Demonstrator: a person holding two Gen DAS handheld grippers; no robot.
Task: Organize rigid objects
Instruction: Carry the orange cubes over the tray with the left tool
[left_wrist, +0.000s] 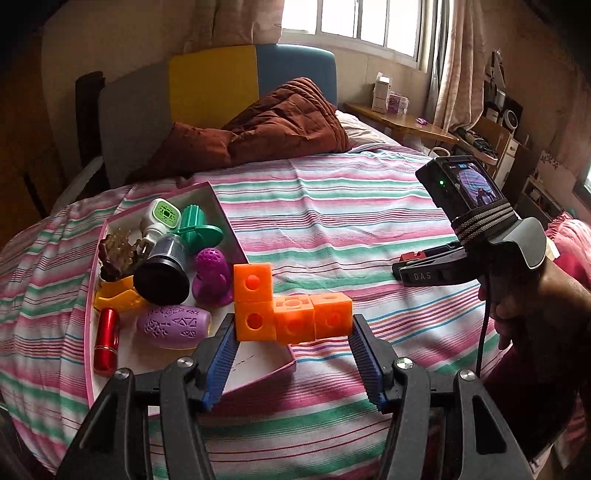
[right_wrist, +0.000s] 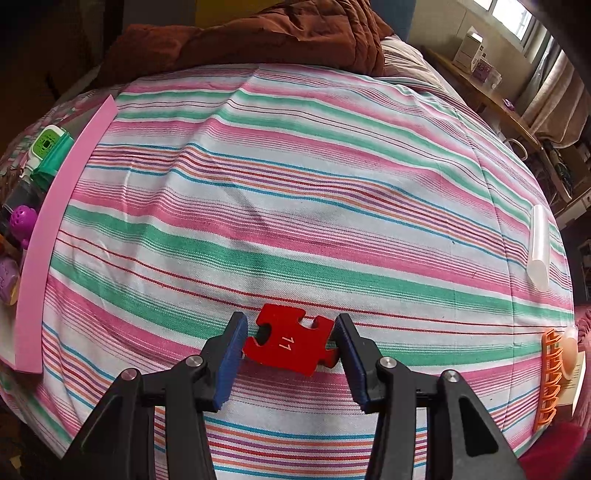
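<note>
Left claw (left_wrist: 292, 326) grips four joined orange cubes (left_wrist: 291, 306); right claw (right_wrist: 291, 341) one red puzzle piece (right_wrist: 291, 341).

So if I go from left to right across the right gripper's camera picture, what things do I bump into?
Pink box wall → red puzzle piece, held in the right gripper → clear plastic tube → orange comb-like thing at the right edge.

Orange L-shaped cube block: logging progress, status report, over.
Left gripper shut on orange L-shaped cube block, at pink tray edge. Right gripper shut on red number-11 puzzle piece. Nothing blocking.
</note>
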